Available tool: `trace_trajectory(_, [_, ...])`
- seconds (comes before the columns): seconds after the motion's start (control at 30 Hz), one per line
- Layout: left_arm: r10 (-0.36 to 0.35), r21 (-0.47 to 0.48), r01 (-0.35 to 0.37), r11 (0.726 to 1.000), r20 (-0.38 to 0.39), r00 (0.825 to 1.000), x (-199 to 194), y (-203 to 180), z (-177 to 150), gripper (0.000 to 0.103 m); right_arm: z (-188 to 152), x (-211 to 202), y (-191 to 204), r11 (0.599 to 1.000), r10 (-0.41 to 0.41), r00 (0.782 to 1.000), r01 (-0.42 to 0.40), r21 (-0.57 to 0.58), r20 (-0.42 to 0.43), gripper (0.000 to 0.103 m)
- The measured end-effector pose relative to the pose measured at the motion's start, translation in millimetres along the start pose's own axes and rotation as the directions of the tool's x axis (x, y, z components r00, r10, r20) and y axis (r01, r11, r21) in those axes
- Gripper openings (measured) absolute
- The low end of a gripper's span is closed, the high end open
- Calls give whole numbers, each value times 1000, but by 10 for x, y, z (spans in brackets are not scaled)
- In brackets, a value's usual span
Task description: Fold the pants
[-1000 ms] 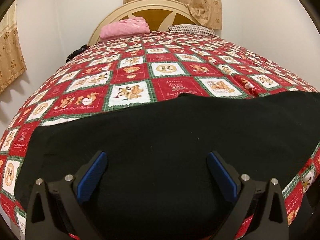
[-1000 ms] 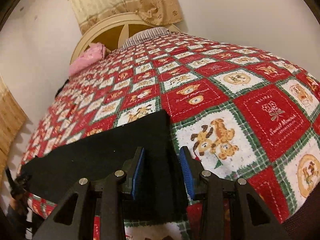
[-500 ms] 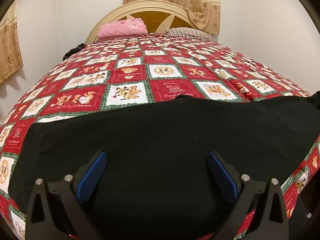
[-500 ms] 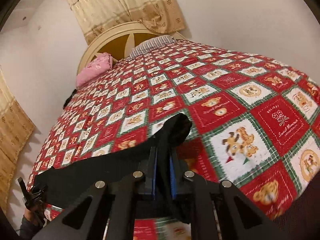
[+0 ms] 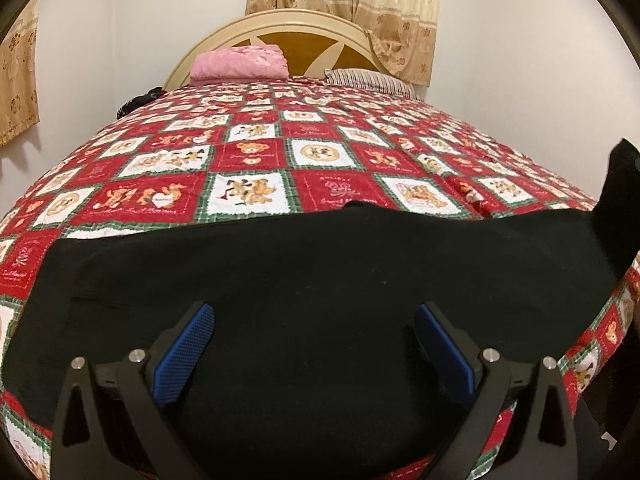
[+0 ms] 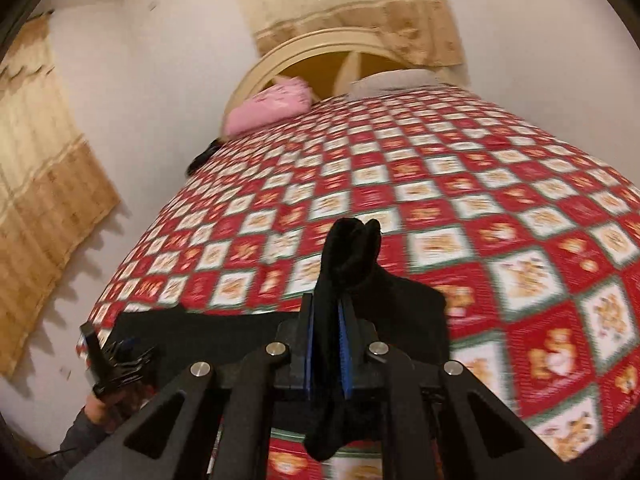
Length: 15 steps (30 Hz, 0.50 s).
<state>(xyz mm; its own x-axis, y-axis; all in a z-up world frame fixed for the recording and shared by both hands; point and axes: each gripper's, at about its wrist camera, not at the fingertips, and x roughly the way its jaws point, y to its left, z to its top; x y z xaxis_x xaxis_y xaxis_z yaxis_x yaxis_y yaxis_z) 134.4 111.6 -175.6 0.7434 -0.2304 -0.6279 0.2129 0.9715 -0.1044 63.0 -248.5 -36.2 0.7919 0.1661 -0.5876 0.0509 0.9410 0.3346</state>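
Right gripper pinches one raised end of the black pants, which stretch leftward under the left gripper, its fingers spread wide and empty

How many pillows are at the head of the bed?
2. A pink pillow lies on the left against the headboard, and a striped pillow lies to its right. More could be hidden under the quilt.
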Motion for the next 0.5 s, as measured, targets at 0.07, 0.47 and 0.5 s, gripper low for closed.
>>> trace_trajectory(0.07, [-8,-7,8,1000,6,1000,-6,12,-2,103,-5,176,210,999,31,999,-31,-22,-22,11])
trace_trajectory(0.47, [-27,-14,27,1000,15,1000,-24,22,-15,103,-285,1232,1144,975,158,971,-183,-127,-180,11])
trace_trajectory(0.5, [-26,-13,27,1000,15,1000,-24,20,-15,103,-318,1302,1198,973,163,968,-189,-131,-191,11])
